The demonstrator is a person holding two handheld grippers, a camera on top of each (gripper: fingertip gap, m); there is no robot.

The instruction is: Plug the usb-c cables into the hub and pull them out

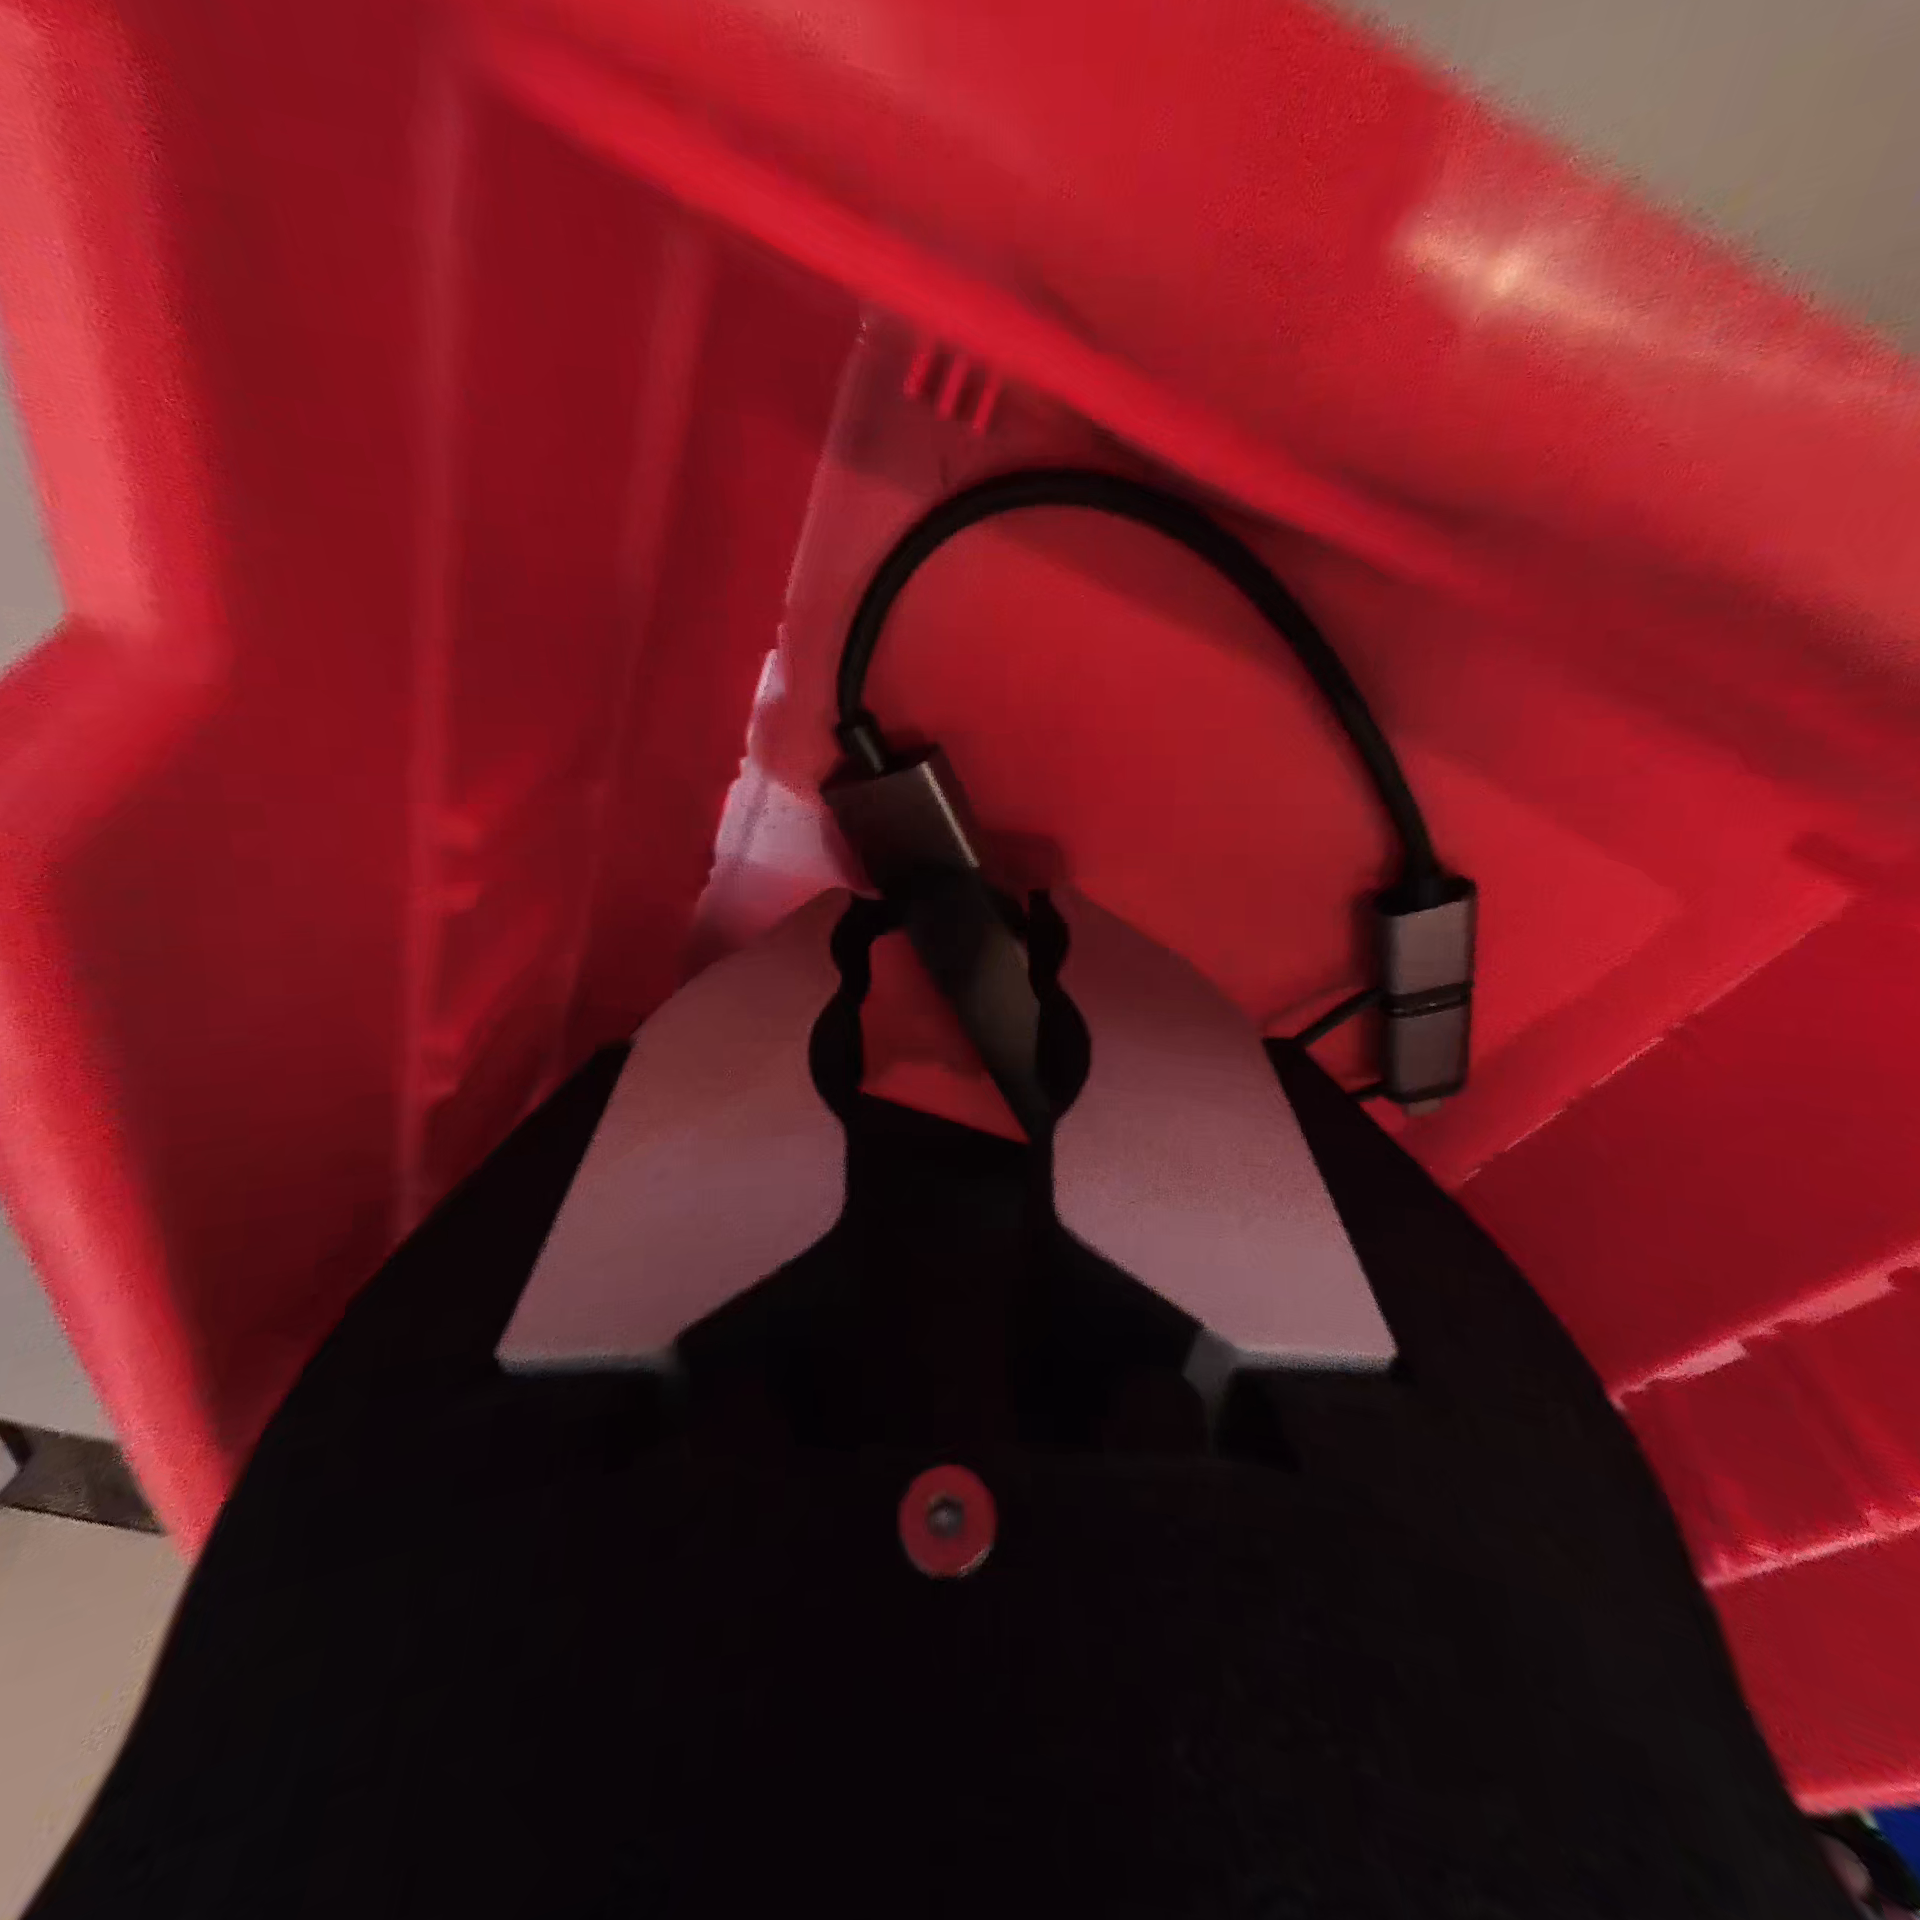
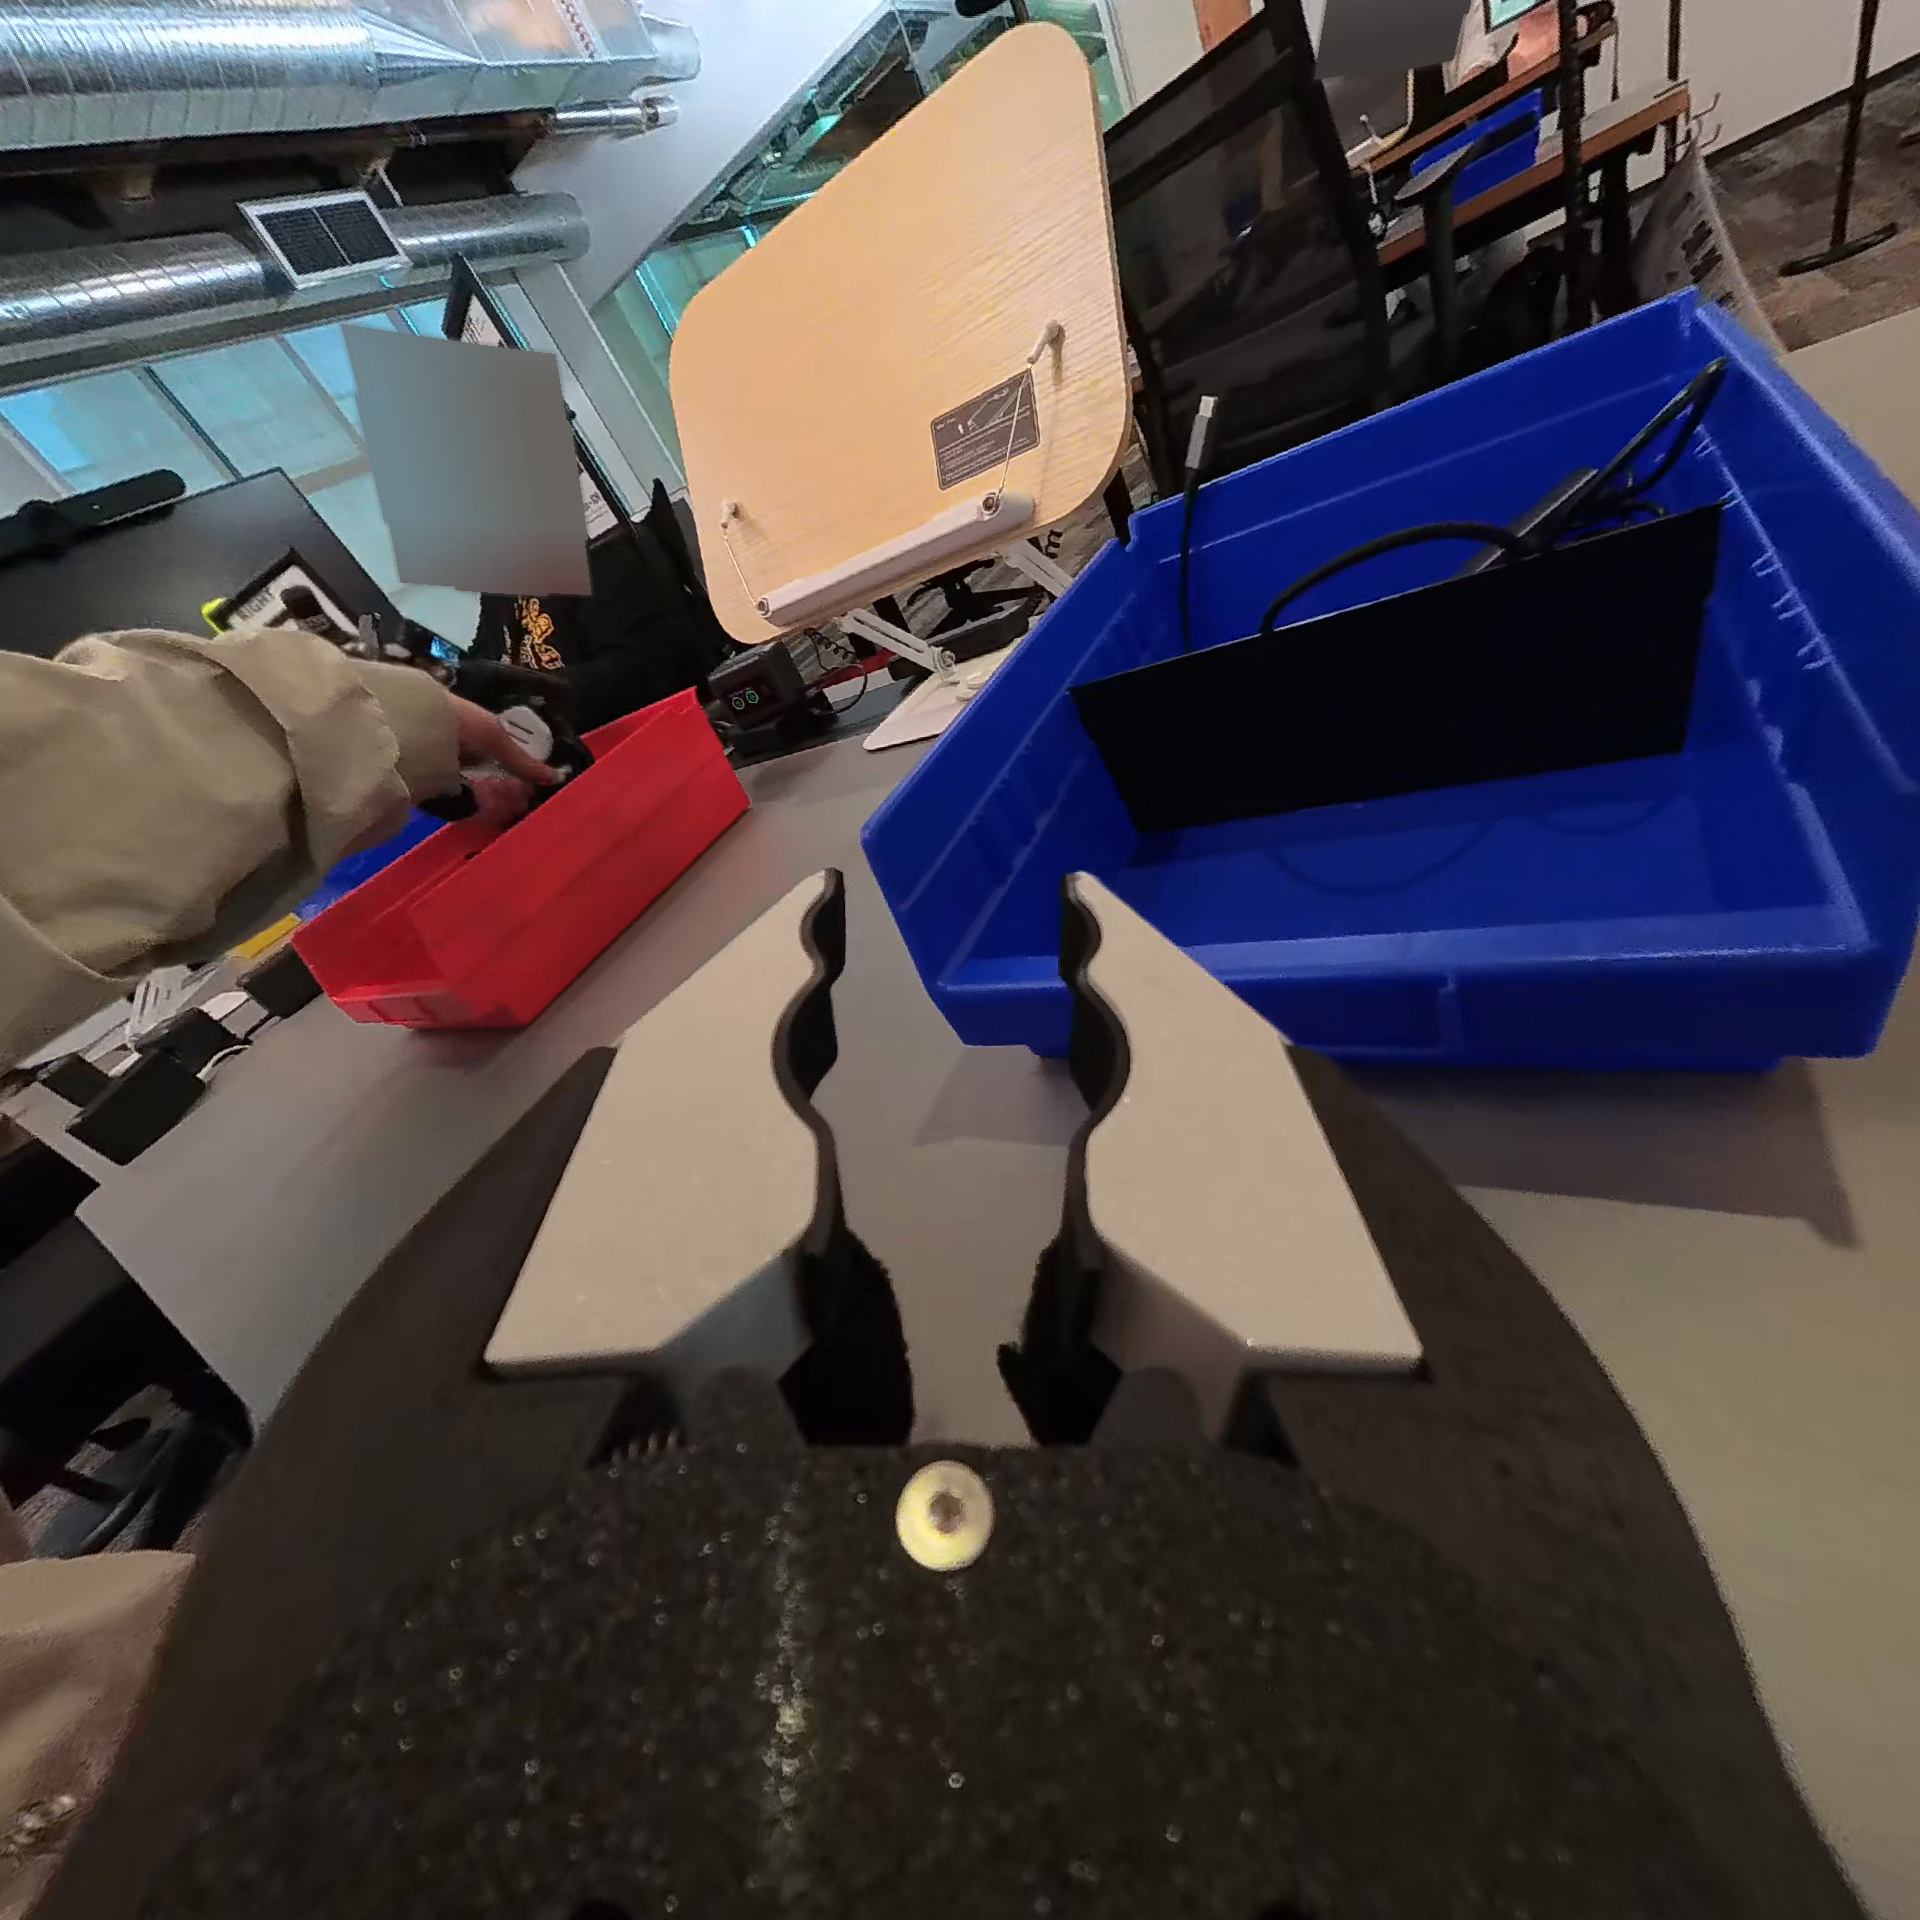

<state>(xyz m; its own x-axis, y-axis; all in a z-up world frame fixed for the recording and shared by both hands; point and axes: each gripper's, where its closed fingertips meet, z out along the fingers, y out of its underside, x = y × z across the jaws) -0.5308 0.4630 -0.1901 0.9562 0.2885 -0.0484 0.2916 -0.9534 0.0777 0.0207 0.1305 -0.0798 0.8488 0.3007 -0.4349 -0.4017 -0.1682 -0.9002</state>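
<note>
In the left wrist view my left gripper (image 1: 951,987) is down inside a red bin (image 1: 416,623), shut on a grey metal hub (image 1: 914,821). The hub's short black cable (image 1: 1143,520) loops up and over to a grey plug (image 1: 1423,987) that hangs at the right. In the right wrist view my right gripper (image 2: 951,935) is open and empty above the grey table (image 2: 1558,1299). Several dark cables (image 2: 1195,499) lie at the back of a blue bin (image 2: 1455,935), behind a black divider (image 2: 1403,675). The left gripper (image 2: 520,748) shows far off in the red bin (image 2: 540,894).
A person's beige sleeve (image 2: 156,790) reaches over the table's left side to the red bin. A tilted wooden stand (image 2: 894,343) rises behind both bins. Small black items (image 2: 135,1101) lie at the table's left edge. The blue bin sits just ahead and right of my right gripper. The tips of one gripper are about 65 cm away from the tips of the other. To reach the grey plug (image 1: 1423,987) in a straight line is about 7 cm for my left fingers, about 60 cm for my right.
</note>
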